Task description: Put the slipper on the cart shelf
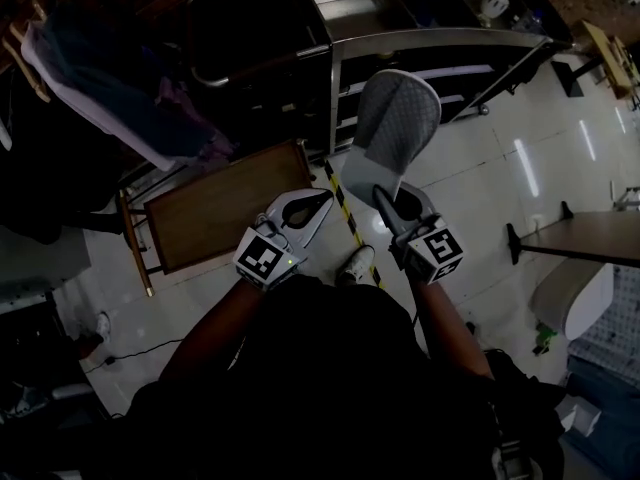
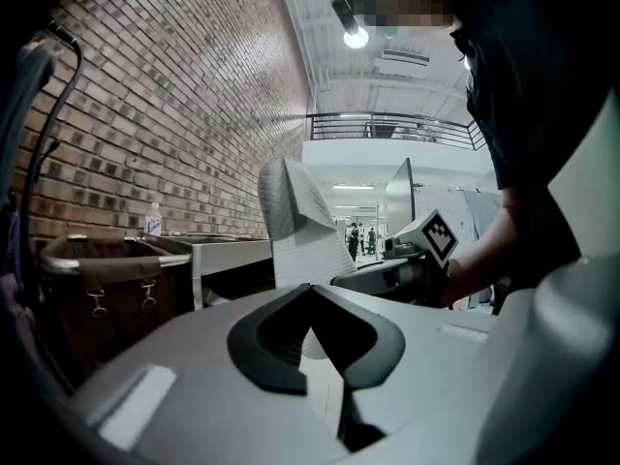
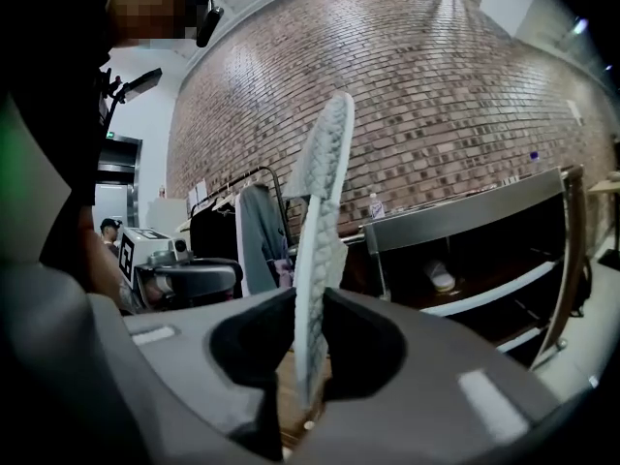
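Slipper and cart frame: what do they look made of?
Slipper: likely soft textile or foam, pale grey, matte; a quilted grid texture shows. Cart frame: probably stainless steel, brushed with a sheen; bright highlights run along its rails.

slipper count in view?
2. One slipper stands clamped in the right gripper. What looks like another slipper lies on a cart shelf. The dark shelves may hide more.
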